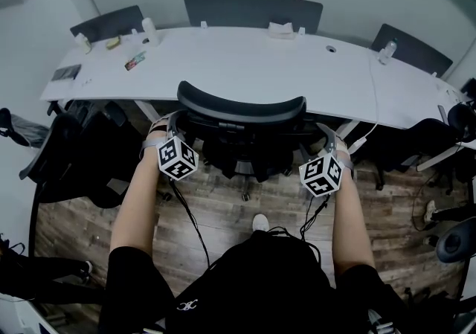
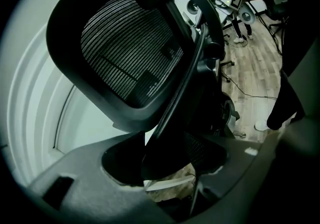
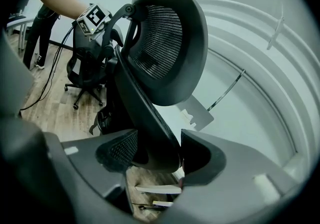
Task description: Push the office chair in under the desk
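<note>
Our left hand-held gripper [image 1: 177, 158] and right hand-held gripper [image 1: 321, 174] each squeeze the chair [image 1: 242, 107] by its back. It sits at 12 o'clock, partly under the table [image 1: 245, 65]. We should push both sides evenly.

- A long white table [image 1: 245, 76] stands on a wood-plank floor [image 1: 223, 210]
- Near the table's left edge lie a flat dark slab [image 1: 67, 72] and a small colourful packet [image 1: 134, 61]
- Along its far edge are a white bottle [image 1: 149, 28] toward the left, a crumpled white thing [image 1: 281, 29] at the middle and a pale bottle [image 1: 386, 52] toward the right
- On the floor, the office chair [image 1: 242, 113] stands at the table's near edge, and black cables [image 1: 191, 219] run over the planks
</note>
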Demonstrator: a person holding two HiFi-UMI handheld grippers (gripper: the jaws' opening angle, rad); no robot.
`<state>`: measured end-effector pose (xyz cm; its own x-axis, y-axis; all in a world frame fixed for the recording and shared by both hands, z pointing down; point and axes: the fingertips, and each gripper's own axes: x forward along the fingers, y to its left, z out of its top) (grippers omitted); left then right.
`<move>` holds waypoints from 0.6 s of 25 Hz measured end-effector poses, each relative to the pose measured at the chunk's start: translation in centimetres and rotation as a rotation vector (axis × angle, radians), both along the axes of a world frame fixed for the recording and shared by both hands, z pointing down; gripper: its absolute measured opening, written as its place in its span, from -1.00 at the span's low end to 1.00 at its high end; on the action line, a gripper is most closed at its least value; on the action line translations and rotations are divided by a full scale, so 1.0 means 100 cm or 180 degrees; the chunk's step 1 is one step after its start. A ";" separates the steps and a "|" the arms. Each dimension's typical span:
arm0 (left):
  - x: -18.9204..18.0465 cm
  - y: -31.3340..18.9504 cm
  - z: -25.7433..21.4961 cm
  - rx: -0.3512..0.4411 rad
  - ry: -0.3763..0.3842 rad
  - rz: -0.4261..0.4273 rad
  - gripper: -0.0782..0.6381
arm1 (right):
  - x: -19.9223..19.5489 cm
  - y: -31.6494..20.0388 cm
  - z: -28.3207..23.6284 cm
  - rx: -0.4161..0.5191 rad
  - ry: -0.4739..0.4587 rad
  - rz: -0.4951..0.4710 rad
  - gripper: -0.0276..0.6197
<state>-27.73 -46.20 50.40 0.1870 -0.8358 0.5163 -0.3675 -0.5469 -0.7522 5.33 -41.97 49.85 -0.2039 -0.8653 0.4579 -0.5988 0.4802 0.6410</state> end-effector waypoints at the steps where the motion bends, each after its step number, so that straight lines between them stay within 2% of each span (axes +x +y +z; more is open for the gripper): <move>1: 0.001 -0.003 0.000 -0.0001 0.0003 0.0006 -0.09 | 0.001 -0.003 0.000 -0.0001 0.0002 0.0012 -0.07; 15: 0.018 -0.061 -0.001 0.0006 0.0041 0.0044 -0.09 | 0.019 -0.064 0.001 0.0054 0.0159 0.0233 -0.04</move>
<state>-25.89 -52.26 50.30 0.2051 -0.8340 0.5122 -0.3695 -0.5506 -0.7486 7.26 -48.35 49.97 -0.1171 -0.8848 0.4511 -0.5989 0.4252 0.6786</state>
